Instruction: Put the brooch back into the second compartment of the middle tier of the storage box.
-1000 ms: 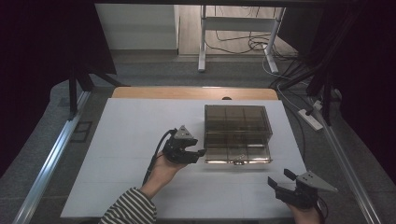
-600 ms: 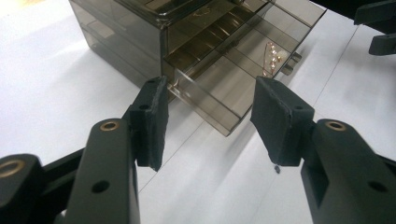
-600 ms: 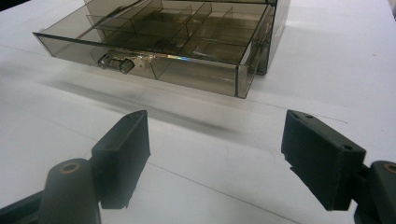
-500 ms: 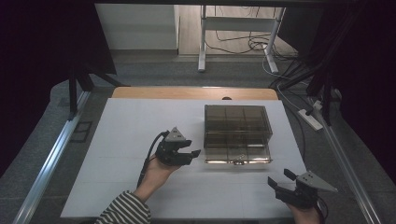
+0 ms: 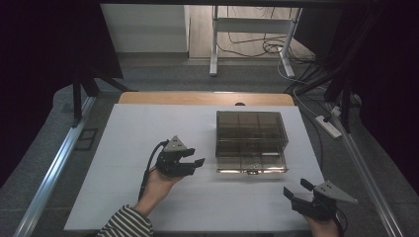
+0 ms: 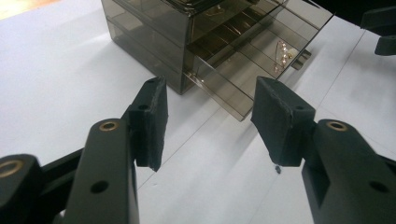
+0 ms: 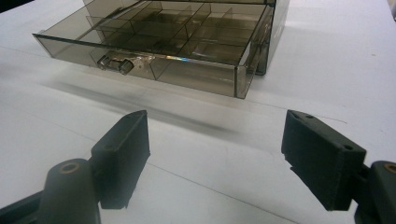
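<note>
At the left of the high view, a hand in a striped sleeve (image 5: 123, 224) holds the left gripper (image 5: 191, 163) low over the white worktop (image 5: 128, 138), pointing toward the smoky clear organizer box (image 5: 249, 129) that stands just to its right. Its fingers (image 6: 152, 119) are spread wide with nothing between them; in the left gripper view the near left corner of the box and the corner of its pulled-out drawer (image 6: 261, 56) sit just beyond the gap, close to the fingertips but not touching them. A black cable (image 5: 148, 165) trails from this gripper back toward the wrist.

The box stands right of the worktop's middle, toward the far half. Its lowest drawer (image 5: 251, 164) is slid out toward the person, and a small metal handle (image 7: 116, 63) shows on the drawer front. The drawer is split into compartments by clear dividers; a small light-coloured item (image 6: 283, 51) lies in one near the front, too small to identify.

Farther right, at the near edge of the worktop, the right gripper (image 5: 297, 190) sits well apart from the box, in front of and to the right of the drawer. Its fingers (image 7: 122, 149) are also spread wide and empty, facing the drawer front across bare white worktop.
</note>
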Motion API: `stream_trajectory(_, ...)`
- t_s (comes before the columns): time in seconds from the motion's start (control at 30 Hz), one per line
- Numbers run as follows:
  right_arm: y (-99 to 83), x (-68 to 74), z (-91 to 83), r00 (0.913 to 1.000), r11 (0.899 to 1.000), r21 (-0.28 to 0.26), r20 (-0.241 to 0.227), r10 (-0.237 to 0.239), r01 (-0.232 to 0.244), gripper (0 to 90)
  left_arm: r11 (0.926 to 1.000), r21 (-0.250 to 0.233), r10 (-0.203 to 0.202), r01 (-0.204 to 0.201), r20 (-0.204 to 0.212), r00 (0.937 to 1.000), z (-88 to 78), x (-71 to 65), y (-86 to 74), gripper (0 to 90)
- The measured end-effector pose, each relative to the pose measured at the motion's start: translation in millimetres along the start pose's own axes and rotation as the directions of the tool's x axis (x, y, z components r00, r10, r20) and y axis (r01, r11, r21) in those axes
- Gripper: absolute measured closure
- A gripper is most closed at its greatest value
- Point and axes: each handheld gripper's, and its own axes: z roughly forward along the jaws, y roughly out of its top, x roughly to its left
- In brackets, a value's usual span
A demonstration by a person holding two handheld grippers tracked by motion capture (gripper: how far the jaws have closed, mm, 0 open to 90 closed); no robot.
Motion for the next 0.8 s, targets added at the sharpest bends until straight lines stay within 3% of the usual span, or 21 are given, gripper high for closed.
stream_trajectory(0.8,0.6,0.4,0.4,1.0000,1.000,0.006,0.007,0.005,-0.005,23.5,0.9969,-0.060,-0.055,0.052,-0.041,0.9977,-32.5,13.6,-30.0,45.3)
